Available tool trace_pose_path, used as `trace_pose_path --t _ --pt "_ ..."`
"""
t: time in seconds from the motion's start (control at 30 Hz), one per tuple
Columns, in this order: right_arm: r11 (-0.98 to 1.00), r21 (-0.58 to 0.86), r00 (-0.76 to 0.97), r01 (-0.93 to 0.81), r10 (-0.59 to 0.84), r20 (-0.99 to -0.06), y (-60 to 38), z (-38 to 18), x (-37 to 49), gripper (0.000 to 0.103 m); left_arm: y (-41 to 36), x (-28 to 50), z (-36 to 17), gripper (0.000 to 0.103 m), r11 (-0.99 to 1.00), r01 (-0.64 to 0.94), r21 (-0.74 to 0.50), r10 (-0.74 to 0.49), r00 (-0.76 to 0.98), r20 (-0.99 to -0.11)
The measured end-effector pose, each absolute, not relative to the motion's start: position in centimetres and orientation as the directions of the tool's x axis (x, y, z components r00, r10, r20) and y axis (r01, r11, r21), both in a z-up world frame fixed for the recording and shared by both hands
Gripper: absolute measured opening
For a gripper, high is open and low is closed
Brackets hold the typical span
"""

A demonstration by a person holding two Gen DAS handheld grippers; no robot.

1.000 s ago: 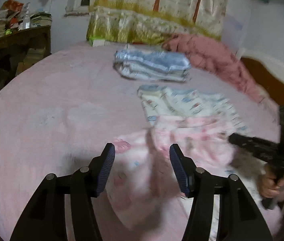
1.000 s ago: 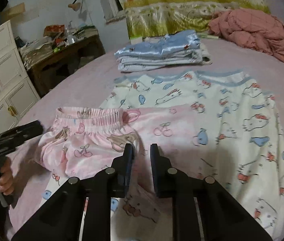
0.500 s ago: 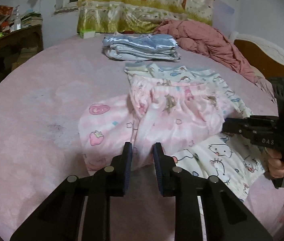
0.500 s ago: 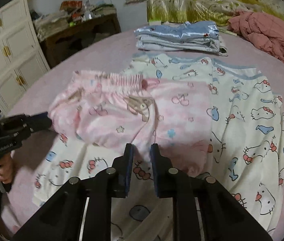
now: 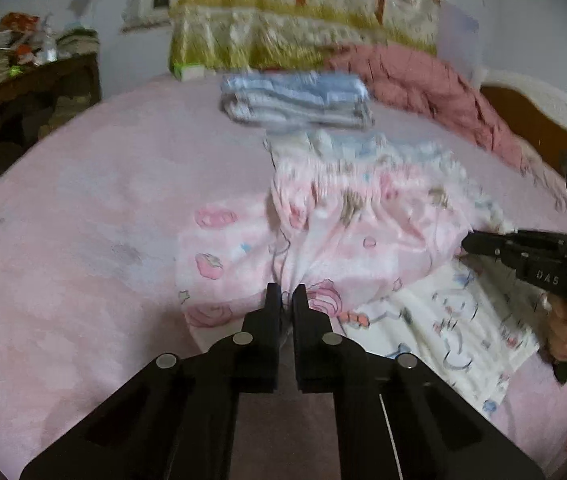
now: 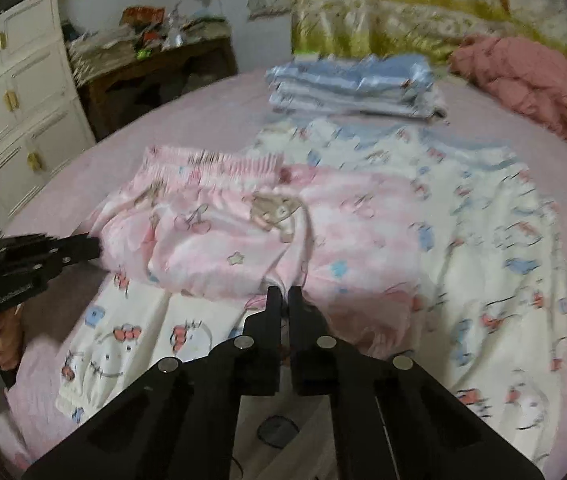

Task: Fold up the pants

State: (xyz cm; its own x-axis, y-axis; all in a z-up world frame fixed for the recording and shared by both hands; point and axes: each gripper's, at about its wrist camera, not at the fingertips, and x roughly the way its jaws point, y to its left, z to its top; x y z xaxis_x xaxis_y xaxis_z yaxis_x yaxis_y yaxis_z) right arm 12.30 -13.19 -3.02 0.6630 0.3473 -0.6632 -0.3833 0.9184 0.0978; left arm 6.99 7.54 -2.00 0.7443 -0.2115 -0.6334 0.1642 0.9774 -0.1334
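Note:
Pink printed pants [image 5: 343, 232] lie bunched on the bed, folded over on themselves, on top of white cartoon-print pants [image 5: 455, 320]. My left gripper [image 5: 286, 294] is shut on the near edge of the pink pants. My right gripper [image 6: 283, 296] is shut on another edge of the pink pants [image 6: 243, 232], with the white pants [image 6: 503, 248] spread beneath and to the right. Each gripper shows in the other's view: the right one [image 5: 523, 252] at the right, the left one [image 6: 43, 256] at the left.
A stack of folded blue and white clothes [image 5: 295, 98] lies further back on the pink bed [image 5: 83, 220]. A crumpled pink quilt [image 5: 423, 84] lies at the back right. A dark wooden desk [image 6: 151, 76] and a white cabinet [image 6: 15, 100] stand to the left.
The left gripper closed from open onto the pink pants' edge. Both grippers have pulled the pink pants, which are now bunched and folded over; the views shifted slightly.

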Motion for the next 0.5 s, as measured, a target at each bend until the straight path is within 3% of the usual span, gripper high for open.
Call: trace_pose_path --t 0.17,0.27,0.5 --pt "0.919 0.055 0.725 -0.391 0.344 -0.597 -13.6 0.4 10.8 0.001 8.5 5.7 0.1 0.004 0.99 0.109 -0.09 -0.141 0.821 -0.553" --pt "0.942 0.001 0.776 -0.335 0.277 -0.566 -14.5 2.1 10.3 0.0 9.6 6.0 0.2 0.004 0.994 0.067 -0.083 -0.102 0.817 -0.567" --pt "0.896 0.167 0.62 -0.412 0.41 -0.668 -15.6 -0.4 12.4 0.001 9.4 7.2 -1.2 0.004 0.993 0.064 -0.097 -0.11 0.777 -0.62"
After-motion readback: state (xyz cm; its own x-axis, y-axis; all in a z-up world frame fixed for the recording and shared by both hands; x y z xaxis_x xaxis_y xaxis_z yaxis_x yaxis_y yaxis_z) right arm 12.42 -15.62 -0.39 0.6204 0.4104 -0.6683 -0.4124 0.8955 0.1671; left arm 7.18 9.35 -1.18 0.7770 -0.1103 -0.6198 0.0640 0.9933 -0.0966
